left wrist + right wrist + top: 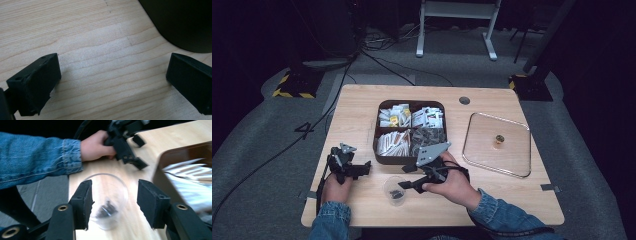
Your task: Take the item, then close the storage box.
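A small clear plastic cup with dark bits at its bottom stands on the table near the front edge. In the right gripper view the cup sits just ahead of and below my right gripper, whose jaws stand apart with neither pad pressing on it. From above, the right gripper points left, just over the cup. My left gripper rests low on the table at the left, open, with bare wood between its fingers. It shows again farther off as the left gripper.
A brown four-part tray of sachets and packets stands at mid-table, its dark corner just beyond the left gripper. A clear square lid with a small knob lies at the right. The table's left edge is close to the left hand.
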`<state>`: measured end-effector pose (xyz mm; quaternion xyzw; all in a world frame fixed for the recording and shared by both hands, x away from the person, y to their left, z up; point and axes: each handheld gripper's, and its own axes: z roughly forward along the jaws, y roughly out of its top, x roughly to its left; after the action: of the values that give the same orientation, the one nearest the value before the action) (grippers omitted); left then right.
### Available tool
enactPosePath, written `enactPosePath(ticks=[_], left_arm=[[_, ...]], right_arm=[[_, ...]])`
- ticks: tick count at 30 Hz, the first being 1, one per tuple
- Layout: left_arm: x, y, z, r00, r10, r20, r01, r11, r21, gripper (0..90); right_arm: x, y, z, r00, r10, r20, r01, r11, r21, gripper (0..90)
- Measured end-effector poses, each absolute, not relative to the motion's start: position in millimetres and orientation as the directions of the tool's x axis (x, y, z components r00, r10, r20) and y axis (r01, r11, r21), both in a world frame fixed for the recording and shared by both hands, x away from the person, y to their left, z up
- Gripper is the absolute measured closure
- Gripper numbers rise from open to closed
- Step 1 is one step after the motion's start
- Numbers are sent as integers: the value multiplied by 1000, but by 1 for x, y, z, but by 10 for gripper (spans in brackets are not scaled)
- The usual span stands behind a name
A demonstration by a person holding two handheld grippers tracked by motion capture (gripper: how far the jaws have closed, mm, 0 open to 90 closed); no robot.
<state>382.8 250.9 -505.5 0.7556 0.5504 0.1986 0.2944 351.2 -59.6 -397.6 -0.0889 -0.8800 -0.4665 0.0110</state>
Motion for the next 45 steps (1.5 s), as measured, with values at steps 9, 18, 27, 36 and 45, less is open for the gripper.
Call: enactPosePath(ticks=[9,18,27,36,45], left_arm=[[383,252,-505,322,947,-20,712,-229,663,1],[383,252,-505,323,946,-20,712,-230,664,1],[383,252,-505,326,945,-22,711,-230,664,1],[383,253,-505,334,942,-23,711,-236,663,0],[384,253,-505,342,939,-25,710,-241,661,0]], right_arm=[[364,-115,-387,-959,275,70,196,461,865,417],[373,-150,-378,-923,385,6,199,464,863,418],[396,-215,-375,-847,530,-38,242,449,860,389],[420,-254,-385,-778,627,-47,310,448,839,378],[434,-280,-396,-702,709,-59,363,428,828,365]])
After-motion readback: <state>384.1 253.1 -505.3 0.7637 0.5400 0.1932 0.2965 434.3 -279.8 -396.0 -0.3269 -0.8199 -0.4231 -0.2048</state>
